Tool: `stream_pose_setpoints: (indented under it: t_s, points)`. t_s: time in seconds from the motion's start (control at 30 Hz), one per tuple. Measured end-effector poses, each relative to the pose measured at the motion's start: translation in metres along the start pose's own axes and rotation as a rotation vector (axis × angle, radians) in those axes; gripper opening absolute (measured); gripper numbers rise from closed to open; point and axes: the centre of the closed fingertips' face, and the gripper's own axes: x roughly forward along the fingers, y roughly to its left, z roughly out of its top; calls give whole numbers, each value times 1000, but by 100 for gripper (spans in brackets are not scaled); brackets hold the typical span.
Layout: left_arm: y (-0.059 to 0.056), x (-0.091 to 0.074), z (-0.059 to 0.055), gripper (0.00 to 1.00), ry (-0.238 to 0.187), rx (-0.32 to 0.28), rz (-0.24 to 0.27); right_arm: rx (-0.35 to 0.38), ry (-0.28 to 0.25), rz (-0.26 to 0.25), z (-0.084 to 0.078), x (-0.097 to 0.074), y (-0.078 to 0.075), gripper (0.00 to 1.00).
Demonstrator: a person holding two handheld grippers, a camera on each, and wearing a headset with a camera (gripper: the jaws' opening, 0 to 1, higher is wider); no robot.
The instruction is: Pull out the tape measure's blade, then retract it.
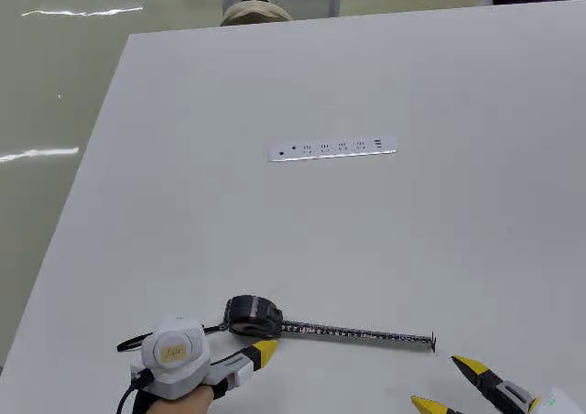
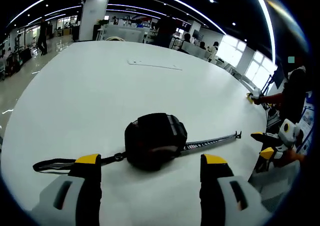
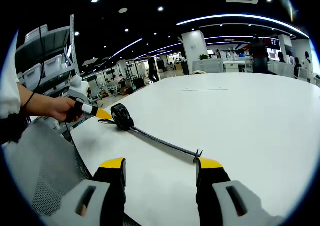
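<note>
A black tape measure (image 1: 254, 316) lies on the white table near its front edge, its blade (image 1: 357, 333) pulled out to the right and ending in a hook (image 1: 432, 342). A wrist strap (image 2: 60, 163) trails to its left. My left gripper (image 2: 150, 163) stands open just behind the case (image 2: 155, 140), its yellow-tipped fingers (image 2: 89, 159) either side and apart from it. My right gripper (image 3: 161, 163) is open too, close to the blade's hook (image 3: 197, 154), holding nothing. In the head view the left gripper (image 1: 259, 350) sits below the case and the right gripper (image 1: 455, 383) at the bottom right.
A white power strip (image 1: 331, 147) lies flat mid-table, well beyond the tape. The table's left edge (image 1: 87, 157) runs diagonally down to the floor side. A mesh chair (image 3: 45, 166) and a person's hand (image 3: 60, 107) show in the right gripper view.
</note>
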Motion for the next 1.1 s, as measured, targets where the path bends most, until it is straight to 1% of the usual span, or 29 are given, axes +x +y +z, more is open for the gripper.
stream_pose_setpoints:
  t_s: [0.1,0.23,0.57,0.67,0.8,0.9,1.0,1.1]
  points:
    - [-3,2,1,80,0,-3,-7,2,0,-2,-1,-1,-1,57]
    - [-7,6,0,80,9,-1,-9,3,3,-4,-2,-2,-2,57]
    - [-7,14,3,81,11,-27,3,10,0,-16,-2,-5,-6,56]
    - [-7,20,3,82,14,-31,5,10,0,-16,-2,-4,-6,56]
    - [-8,23,5,82,14,-40,5,9,-3,-19,-1,-5,-7,56]
    - [-9,26,4,82,21,-32,9,10,-4,-20,-1,-5,-8,56]
    - [-10,29,4,82,24,-47,12,10,-3,-20,-2,-6,-9,56]
    - [-11,31,5,83,27,-49,25,11,-2,-21,-2,-6,-9,56]
